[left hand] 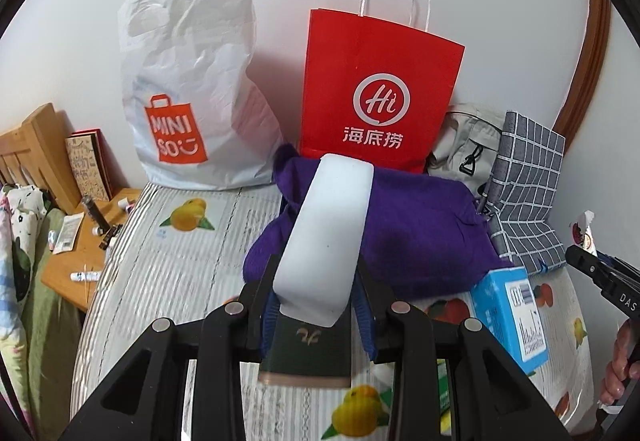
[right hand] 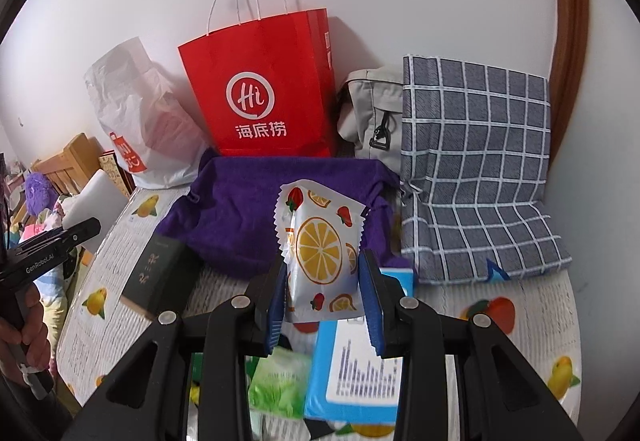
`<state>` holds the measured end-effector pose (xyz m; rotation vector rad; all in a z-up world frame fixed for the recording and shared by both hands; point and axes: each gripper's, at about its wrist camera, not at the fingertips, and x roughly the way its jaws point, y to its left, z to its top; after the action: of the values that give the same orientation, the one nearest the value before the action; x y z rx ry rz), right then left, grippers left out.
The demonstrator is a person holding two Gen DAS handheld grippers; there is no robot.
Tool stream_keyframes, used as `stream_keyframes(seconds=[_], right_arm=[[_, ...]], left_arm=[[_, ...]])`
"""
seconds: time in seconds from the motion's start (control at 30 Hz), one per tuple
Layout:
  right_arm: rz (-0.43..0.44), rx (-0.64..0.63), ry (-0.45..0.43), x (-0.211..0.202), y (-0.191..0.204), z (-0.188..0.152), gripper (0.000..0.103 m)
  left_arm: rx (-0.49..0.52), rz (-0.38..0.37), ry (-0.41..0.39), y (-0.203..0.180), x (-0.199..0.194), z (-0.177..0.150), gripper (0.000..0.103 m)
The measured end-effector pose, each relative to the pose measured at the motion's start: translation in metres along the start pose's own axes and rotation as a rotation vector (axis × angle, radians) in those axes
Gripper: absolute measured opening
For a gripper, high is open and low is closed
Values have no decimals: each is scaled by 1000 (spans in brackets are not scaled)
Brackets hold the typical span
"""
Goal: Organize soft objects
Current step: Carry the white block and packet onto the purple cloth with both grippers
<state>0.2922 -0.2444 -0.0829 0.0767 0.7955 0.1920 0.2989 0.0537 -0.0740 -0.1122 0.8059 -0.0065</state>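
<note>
Tongs, left [left hand: 316, 305]: clamped on a white-and-dark-green box [left hand: 320, 273], lifted above the counter [left hand: 160, 273] | right tongs [right hand: 324, 305]: clamped on a fruit-print packet [right hand: 320, 249], upright | beyond both: purple towel [right hand: 256, 217] lying on the counter | behind it: red Haidilao paper bag [right hand: 260, 89] | right of towel: grey checked cloth [right hand: 476, 169].

You can read "MINISO" in white on the orange logo of the white plastic bag [left hand: 188, 89]. The red paper bag [left hand: 376, 89] carries "Hi" in a ring above "海底捞". Your left gripper [right hand: 44, 253] is marked "GenRobot.AI"; your right gripper [left hand: 608, 277] shows "DAS".
</note>
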Motion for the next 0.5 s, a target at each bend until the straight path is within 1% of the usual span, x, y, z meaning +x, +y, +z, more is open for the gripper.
stream_keyframes(seconds=[0.1,0.23,0.43,0.5], right_arm=[[13,8,10,13,-1,10,34],[27,11,26,32,0,20,34],[45,-4,47,62,5,38,34],[43,-13,50,72,6,47,34]], left_arm=[[-5,-18,9,-1,10,11,32],[-7,-21,10,-4,22,25,32],[-20,-21,36,-10,54,46,32],[-24,-35,49,-13,64,53,32]])
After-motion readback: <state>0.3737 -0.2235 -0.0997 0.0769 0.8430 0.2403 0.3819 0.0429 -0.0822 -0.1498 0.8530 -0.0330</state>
